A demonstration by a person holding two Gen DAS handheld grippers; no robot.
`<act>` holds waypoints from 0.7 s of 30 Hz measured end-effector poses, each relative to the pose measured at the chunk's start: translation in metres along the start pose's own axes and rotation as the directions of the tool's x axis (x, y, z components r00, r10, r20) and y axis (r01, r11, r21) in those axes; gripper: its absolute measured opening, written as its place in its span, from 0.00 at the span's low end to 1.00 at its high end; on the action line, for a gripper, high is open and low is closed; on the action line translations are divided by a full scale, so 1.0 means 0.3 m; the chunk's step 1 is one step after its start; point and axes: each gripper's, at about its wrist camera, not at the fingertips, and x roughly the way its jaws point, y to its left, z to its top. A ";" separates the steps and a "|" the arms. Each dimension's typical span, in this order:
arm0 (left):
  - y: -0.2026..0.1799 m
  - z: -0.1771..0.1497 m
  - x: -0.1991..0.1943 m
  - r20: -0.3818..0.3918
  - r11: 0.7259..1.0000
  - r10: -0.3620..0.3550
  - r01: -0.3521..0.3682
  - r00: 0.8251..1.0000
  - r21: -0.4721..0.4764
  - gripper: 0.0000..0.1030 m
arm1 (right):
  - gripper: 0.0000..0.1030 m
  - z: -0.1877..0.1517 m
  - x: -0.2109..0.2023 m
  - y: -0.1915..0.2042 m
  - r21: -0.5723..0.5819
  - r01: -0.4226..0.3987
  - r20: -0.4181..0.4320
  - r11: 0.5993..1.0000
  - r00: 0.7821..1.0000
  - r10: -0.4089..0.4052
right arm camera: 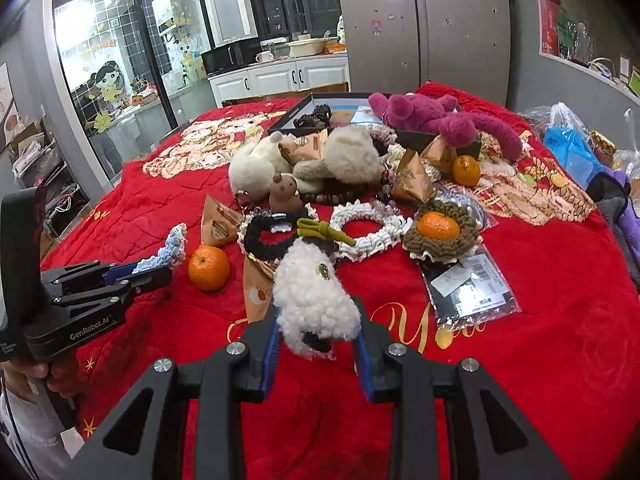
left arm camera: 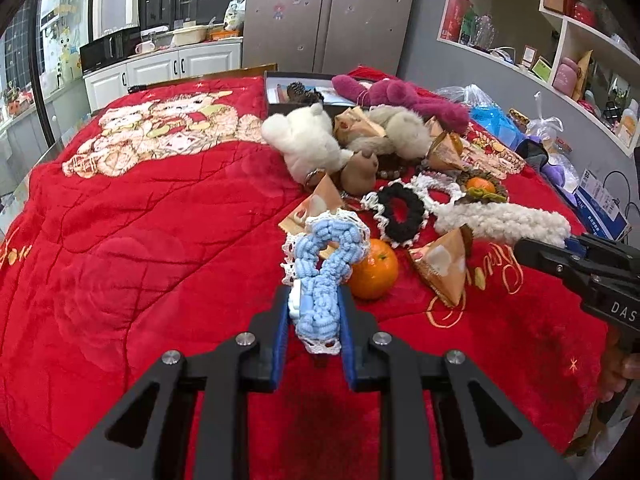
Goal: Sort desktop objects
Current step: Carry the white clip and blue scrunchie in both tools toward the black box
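1. Desktop objects lie heaped on the red blanket (left arm camera: 140, 240) that covers the desk, most of them toward its far right part.
2. My left tongs (left arm camera: 314, 312) are clamped on a blue crocheted scrunchie (left arm camera: 320, 276) with white lace edging, held just above the blanket.
3. Just beyond that scrunchie sits a mandarin (left arm camera: 374, 270), and right of it a triangular paper packet (left arm camera: 442, 266).
4. My right tongs (right arm camera: 318, 336) grip a fluffy white plush piece (right arm camera: 316, 296); an olive-green knotted cord (right arm camera: 324, 232) shows at its far end.
5. Behind it lie a black scrunchie (right arm camera: 268, 242) and a white scrunchie (right arm camera: 368, 228), side by side and touching.
6. A second mandarin (right arm camera: 439, 226) rests inside a brown crocheted ring (right arm camera: 442, 246); a clear plastic packet (right arm camera: 470, 288) lies just in front of it.
7. Farther back, a white plush toy (right arm camera: 256, 168) and a beige plush toy (right arm camera: 344, 160) are piled together, with a small brown figurine (right arm camera: 284, 194) in front of them.
8. A magenta plush toy (right arm camera: 436, 120) drapes over the edge of a dark shallow box (right arm camera: 296, 114) at the far side.
9. A third mandarin (right arm camera: 466, 170) sits by that box's near corner.
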 end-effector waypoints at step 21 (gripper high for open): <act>-0.081 0.118 -0.119 0.093 0.999 -0.033 0.030 0.995 0.039 0.22 | 0.29 0.101 -0.108 0.077 -0.040 0.035 0.096 0.999 0.995 -0.031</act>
